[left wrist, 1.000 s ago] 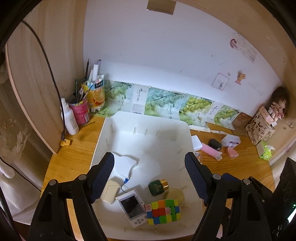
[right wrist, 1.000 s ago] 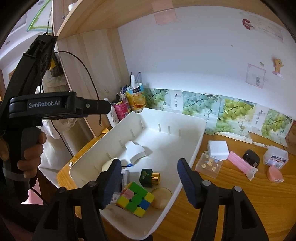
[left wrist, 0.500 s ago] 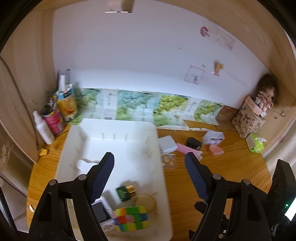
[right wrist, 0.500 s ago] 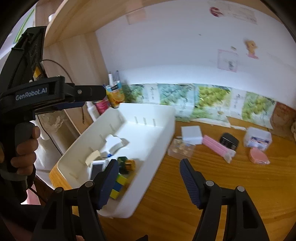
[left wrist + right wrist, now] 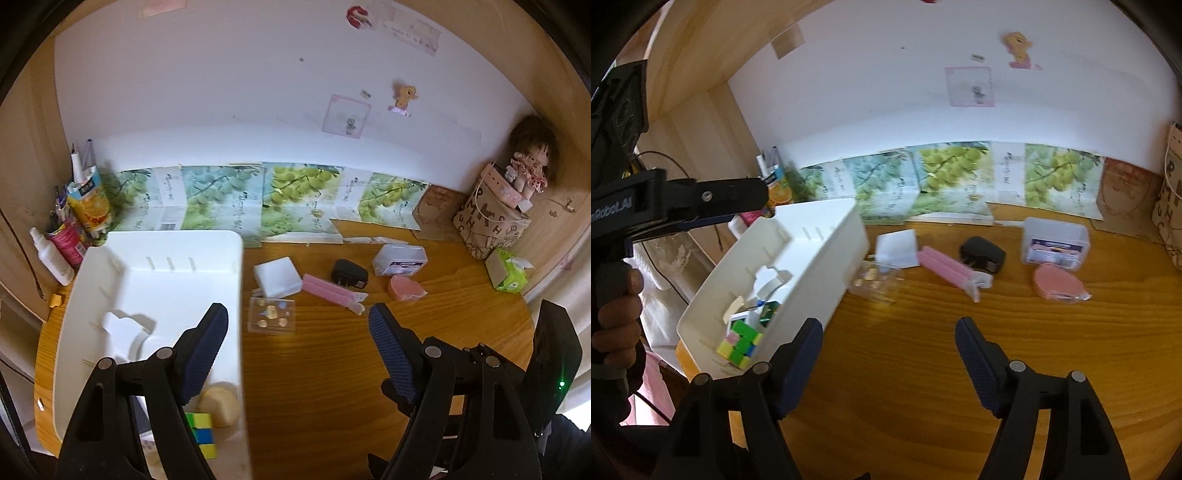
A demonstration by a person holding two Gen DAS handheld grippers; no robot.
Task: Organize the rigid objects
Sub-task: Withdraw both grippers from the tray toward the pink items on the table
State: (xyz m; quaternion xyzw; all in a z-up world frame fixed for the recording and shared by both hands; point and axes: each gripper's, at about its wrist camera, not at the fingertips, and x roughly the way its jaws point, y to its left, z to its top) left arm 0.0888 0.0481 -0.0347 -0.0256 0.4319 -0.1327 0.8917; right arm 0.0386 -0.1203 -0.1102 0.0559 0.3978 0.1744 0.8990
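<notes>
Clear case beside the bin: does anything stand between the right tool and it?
Nothing visible does. The right tool is open and empty, its jaws having just been opening, with bare desk between it and the clear case. The white bin lies just left of the case, the white box just behind.

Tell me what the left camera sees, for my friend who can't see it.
An open left gripper hangs empty over a wooden desk, with a white bin at left and small things beyond: a pink case, a black plug.
</notes>
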